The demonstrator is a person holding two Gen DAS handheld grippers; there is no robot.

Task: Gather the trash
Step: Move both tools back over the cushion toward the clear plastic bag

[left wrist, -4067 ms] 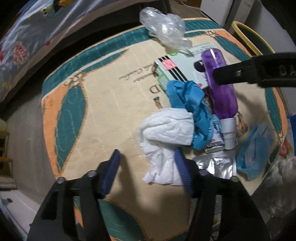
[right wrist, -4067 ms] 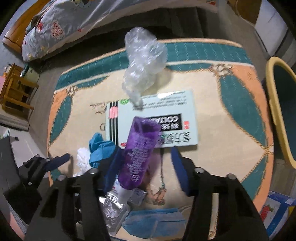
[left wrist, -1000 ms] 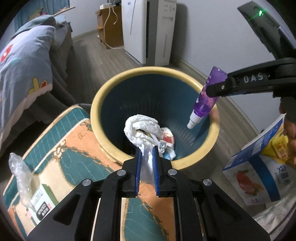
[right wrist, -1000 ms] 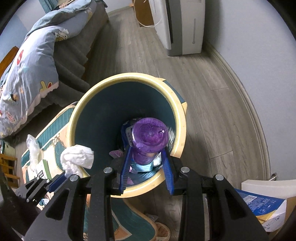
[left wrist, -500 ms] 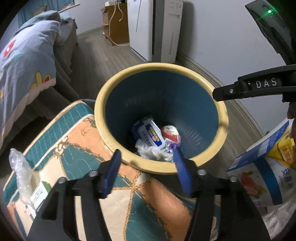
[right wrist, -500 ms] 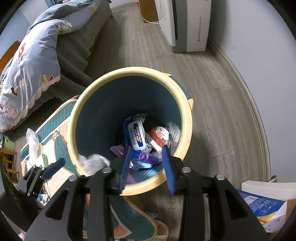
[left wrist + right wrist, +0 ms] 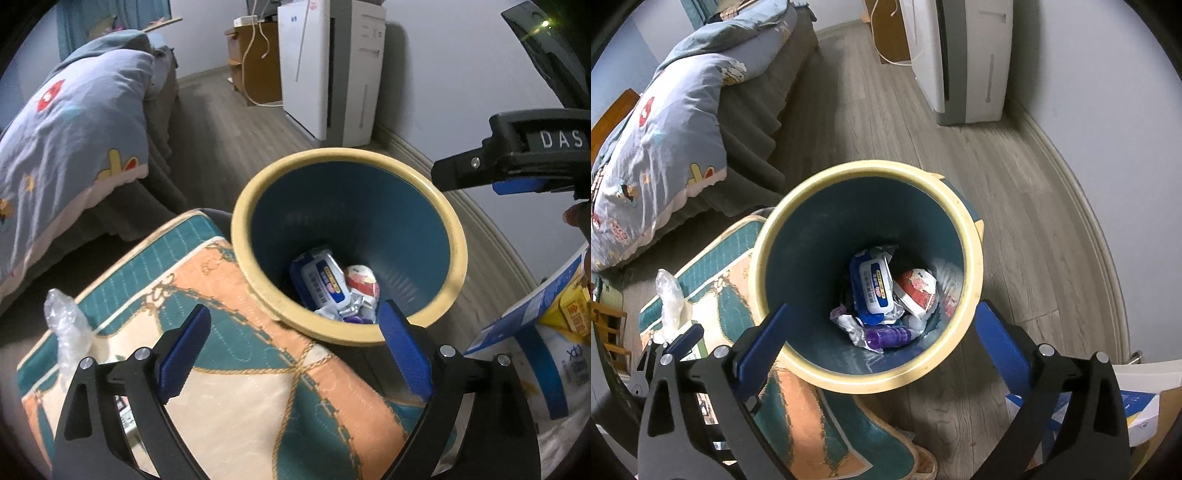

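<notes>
A round bin with a yellow rim [image 7: 258, 184] [image 7: 971, 236] and dark teal inside stands at the rug's corner. Inside lie a blue wipes pack [image 7: 873, 284] [image 7: 321, 280], a red and white wrapper [image 7: 918, 290], white tissue [image 7: 849, 325] and the purple bottle [image 7: 886, 336]. My left gripper [image 7: 293, 338] is open and empty over the near rim. My right gripper [image 7: 879, 332] is open and empty above the bin; one of its fingers [image 7: 465, 171] shows at the right of the left wrist view.
A patterned rug [image 7: 236, 398] carries a crumpled clear plastic bag [image 7: 68, 332] [image 7: 670, 299] and a box at its left edge. A bed with a blue quilt [image 7: 59, 140] is far left. A white appliance [image 7: 332, 70] stands by the wall. Blue cartons [image 7: 532, 354] lie at right.
Both grippers have opened wider and drawn back from the bin. The tissue and purple bottle, held a second ago, now lie in the bin.
</notes>
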